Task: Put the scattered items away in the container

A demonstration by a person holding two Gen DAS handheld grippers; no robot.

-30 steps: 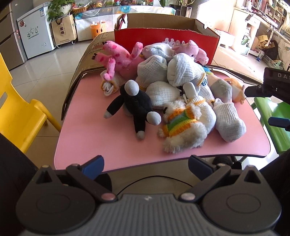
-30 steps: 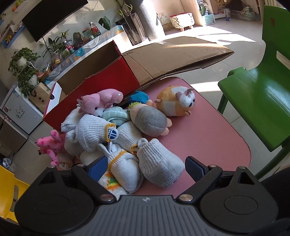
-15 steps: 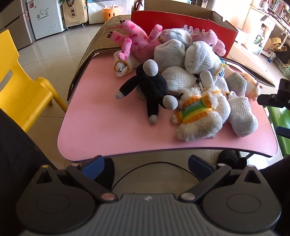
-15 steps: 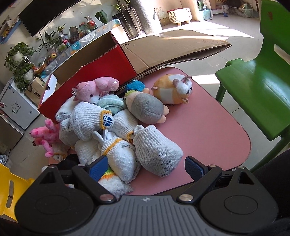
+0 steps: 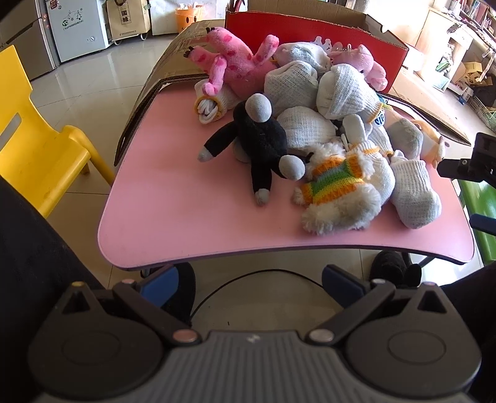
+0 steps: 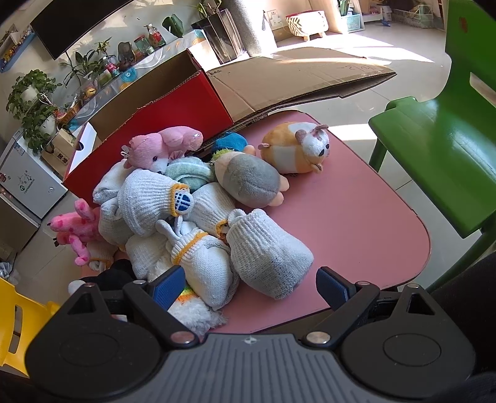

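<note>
Toys (image 5: 325, 124) lying piled on table (image 5: 186, 223) | box (image 5: 310, 28) waiting behind | left gripper (image 5: 251, 280), right gripper (image 6: 251, 283) both gaping, empty | risk: knocking neighbours off table edge

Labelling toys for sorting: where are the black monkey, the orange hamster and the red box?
black monkey (image 5: 262, 139), left wrist view, its body.
orange hamster (image 6: 290, 152), right wrist view, its back.
red box (image 6: 161, 124), right wrist view, its red side.

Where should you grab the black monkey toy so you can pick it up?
Probably its round black body: the black monkey lies on the pink table, nearest the open left gripper. Come in from its open left side, since rolled socks crowd the right.
</note>
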